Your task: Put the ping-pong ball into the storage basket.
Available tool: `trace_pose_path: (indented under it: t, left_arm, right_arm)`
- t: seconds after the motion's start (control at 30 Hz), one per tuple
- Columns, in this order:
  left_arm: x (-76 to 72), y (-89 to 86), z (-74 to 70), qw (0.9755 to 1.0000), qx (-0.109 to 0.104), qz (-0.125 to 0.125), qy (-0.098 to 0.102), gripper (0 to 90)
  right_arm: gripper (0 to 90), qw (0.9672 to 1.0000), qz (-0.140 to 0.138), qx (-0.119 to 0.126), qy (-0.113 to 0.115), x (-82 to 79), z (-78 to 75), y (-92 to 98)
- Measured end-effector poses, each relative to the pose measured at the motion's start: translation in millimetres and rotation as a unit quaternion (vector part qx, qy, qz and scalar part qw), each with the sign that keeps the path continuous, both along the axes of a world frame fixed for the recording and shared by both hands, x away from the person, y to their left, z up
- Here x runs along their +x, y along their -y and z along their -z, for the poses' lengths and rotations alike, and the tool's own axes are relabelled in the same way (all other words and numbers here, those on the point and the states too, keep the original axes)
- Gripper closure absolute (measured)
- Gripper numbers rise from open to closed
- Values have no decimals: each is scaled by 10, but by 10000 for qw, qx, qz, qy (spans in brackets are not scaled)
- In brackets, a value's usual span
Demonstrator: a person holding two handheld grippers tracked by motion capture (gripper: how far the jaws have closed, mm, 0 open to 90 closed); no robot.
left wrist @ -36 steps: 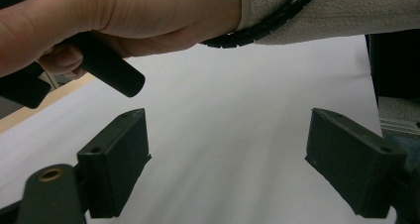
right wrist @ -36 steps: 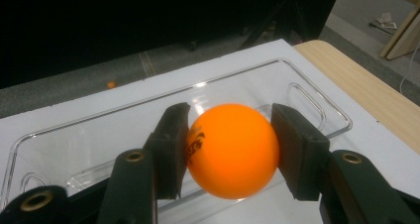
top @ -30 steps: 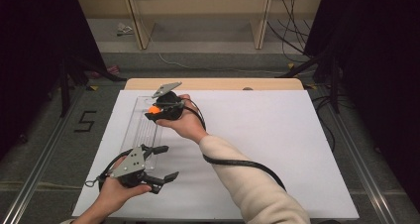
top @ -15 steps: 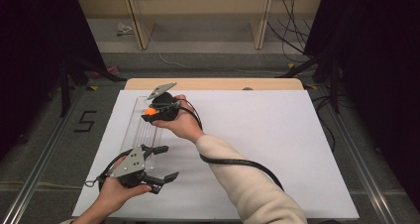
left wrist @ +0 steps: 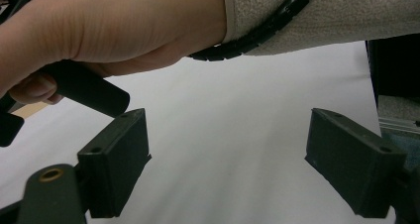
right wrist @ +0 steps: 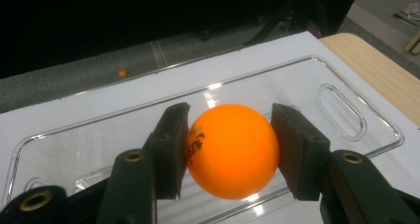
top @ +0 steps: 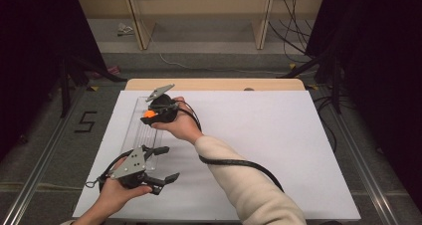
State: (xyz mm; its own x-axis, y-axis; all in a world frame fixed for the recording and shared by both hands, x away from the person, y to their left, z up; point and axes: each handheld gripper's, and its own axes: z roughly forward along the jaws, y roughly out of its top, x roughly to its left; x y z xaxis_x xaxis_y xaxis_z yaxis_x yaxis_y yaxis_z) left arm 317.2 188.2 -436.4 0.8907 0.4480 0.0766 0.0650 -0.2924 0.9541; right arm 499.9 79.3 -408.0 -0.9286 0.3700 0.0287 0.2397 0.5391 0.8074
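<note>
The right hand-held gripper (right wrist: pixel 230 152) pinches one orange ball (right wrist: pixel 231 149): both pads press on the ball's sides. The ball is held above a clear plastic tray (right wrist: pixel 346 115) that lies on the white sheet covering the tabletop (top: pixel 278 135). In the high view this hand-held gripper (top: pixel 149 114) sits over the far end of the tray (top: pixel 130 135), at the left part of the tabletop.

The left hand-held gripper (left wrist: pixel 228 169) has its jaws spread wide, with nothing between them. In the high view it (top: pixel 161 165) hovers near the front left corner, just beside the near end of the tray.

Count: two hand-held grippers, one tray, one ball in the grip. A second small orange ball (right wrist: pixel 122 73) lies on the floor beyond the tabletop.
</note>
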Motion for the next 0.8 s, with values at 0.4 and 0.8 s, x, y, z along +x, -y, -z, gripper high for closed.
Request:
trace_pose_path:
  t: [0.4, 0.8]
  left_arm:
    - [-4, 2, -1, 10000, 1, 8, -1, 164]
    - [-4, 3, 0, 10000, 6, 12, -6, 164]
  right_arm:
    - [510, 9999, -49, -93, -81, 12, 67, -45]
    - [509, 9996, -126, -204, -157, 14, 130, -68]
